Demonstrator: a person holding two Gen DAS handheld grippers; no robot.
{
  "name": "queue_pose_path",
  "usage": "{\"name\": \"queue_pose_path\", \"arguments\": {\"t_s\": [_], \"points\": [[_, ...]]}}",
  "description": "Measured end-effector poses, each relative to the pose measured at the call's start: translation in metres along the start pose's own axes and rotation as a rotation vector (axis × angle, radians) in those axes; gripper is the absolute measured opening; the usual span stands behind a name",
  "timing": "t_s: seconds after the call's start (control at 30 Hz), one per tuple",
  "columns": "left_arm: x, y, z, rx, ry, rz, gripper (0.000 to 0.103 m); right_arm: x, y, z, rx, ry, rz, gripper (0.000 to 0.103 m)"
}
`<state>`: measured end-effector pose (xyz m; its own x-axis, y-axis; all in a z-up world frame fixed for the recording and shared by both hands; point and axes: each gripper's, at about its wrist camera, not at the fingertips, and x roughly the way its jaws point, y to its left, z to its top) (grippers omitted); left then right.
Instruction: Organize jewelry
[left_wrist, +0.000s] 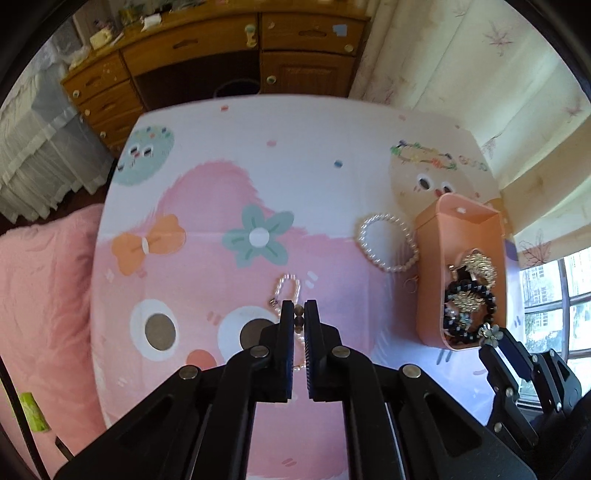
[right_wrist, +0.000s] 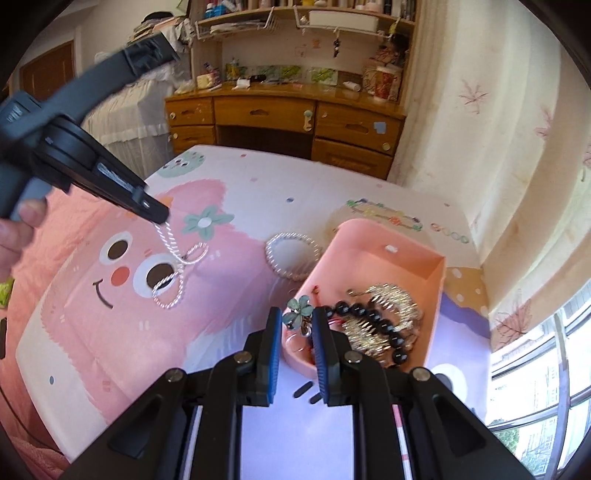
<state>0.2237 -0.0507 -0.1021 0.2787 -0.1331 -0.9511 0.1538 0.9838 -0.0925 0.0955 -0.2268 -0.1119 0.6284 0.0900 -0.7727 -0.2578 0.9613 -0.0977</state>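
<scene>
The pearl strand (right_wrist: 173, 266) hangs from my left gripper (right_wrist: 157, 218), pinched at one end, its loops trailing on the bedspread (right_wrist: 229, 177). I should raise until it clears, then carry it over the pink tray (right_wrist: 436, 280). My right gripper (right_wrist: 297, 325) pinches a flower charm (right_wrist: 300, 310) at the tray's near corner.

left wrist view: steep downward look along its tool (left_wrist: 299, 308) at the cartoon bedsheet (left_wrist: 221, 177), close. right wrist view: shallower tilt, over the pink tray (right_wrist: 436, 266), toward the wooden desk (right_wrist: 284, 110). shared: bedsheet, pearl bracelet (left_wrist: 388, 240), tray, desk.
</scene>
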Motion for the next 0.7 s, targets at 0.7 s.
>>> {"name": "queue_pose_path", "arguments": {"t_s": [0.7], "points": [[-0.116,-0.091,0.038,0.260,-0.173,-0.082,0.003,-0.024,-0.042,0.005,0.039,-0.032,-0.070,0.016]]}}
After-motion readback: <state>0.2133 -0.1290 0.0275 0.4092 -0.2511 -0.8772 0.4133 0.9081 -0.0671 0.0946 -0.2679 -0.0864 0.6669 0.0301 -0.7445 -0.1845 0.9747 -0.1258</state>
